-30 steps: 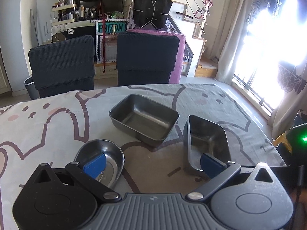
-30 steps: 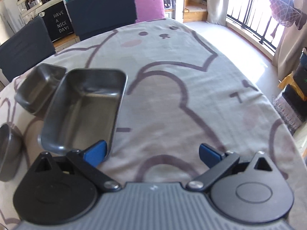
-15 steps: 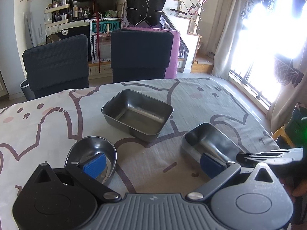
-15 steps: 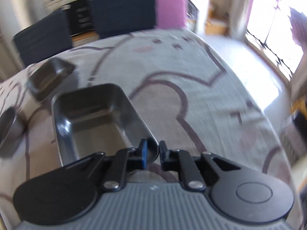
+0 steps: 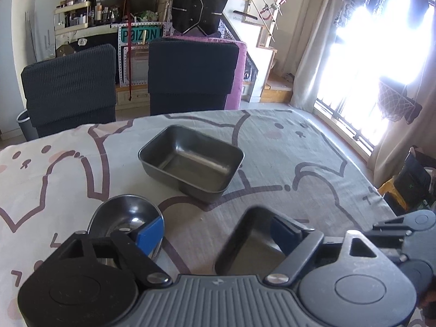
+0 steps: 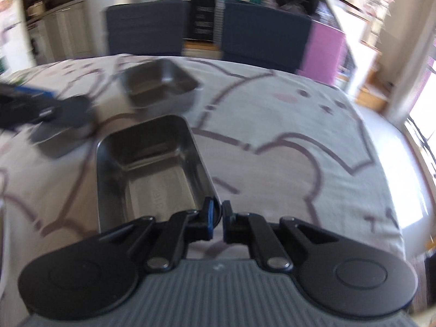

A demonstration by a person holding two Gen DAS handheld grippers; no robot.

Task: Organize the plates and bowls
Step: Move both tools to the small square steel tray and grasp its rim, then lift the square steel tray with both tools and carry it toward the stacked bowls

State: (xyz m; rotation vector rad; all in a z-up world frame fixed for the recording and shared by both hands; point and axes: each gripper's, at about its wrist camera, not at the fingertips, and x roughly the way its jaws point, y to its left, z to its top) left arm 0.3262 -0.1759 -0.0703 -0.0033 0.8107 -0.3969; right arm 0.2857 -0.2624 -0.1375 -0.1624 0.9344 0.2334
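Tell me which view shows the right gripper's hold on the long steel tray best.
Right wrist view: the right gripper is shut on the long steel tray at its near rim. Left wrist view shows only the tray's far end, partly hidden.

Both wrist cams low, share table point(image 5: 272, 147) (close).

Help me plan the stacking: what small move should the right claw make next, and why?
Probably lift the long rectangular steel pan and carry it toward the wider rectangular steel pan for nesting. The right claw is shut on the long pan's near rim, and the wider pan sits empty just beyond.
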